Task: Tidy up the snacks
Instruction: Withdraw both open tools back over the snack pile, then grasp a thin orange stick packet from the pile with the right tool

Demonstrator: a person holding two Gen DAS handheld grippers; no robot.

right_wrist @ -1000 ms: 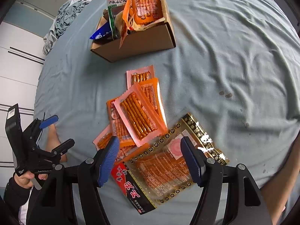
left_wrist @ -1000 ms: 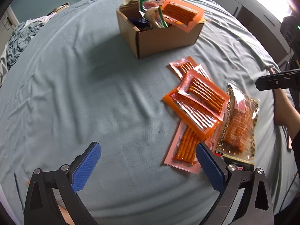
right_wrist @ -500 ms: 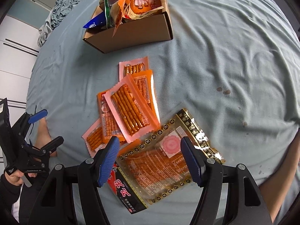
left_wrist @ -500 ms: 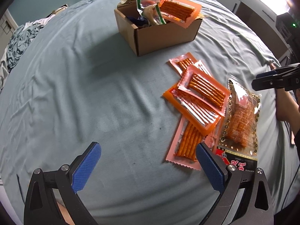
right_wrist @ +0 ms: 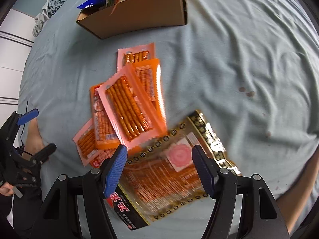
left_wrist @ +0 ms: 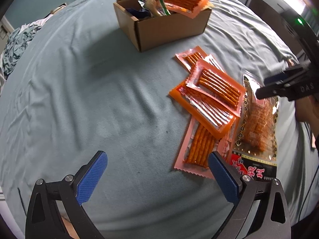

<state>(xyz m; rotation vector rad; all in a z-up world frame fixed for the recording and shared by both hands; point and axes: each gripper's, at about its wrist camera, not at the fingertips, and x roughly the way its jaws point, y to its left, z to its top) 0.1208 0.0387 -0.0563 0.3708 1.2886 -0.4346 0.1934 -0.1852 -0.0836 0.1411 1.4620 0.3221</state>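
Note:
A pile of orange and pink stick-snack packets point(left_wrist: 211, 99) lies on the blue-grey sheet, also in the right wrist view point(right_wrist: 127, 107). A large gold-and-black snack bag point(right_wrist: 175, 177) lies beside the pile, also in the left wrist view point(left_wrist: 257, 127). A cardboard box point(left_wrist: 165, 25) holding several snack packets stands behind them, also in the right wrist view point(right_wrist: 137, 18). My left gripper point(left_wrist: 157, 175) is open and empty, left of the pile. My right gripper point(right_wrist: 159, 169) is open, low over the gold bag, jaws either side of it.
The bed sheet point(left_wrist: 69, 99) is wrinkled, with small stains point(right_wrist: 247, 91) at the right. Crumpled clothes point(left_wrist: 14, 43) lie at the far left edge. White cabinets point(right_wrist: 10, 59) stand beyond the bed.
Both grippers have moved forward and lower toward the snacks. The right gripper now straddles the gold bag. Nothing was taken hold of.

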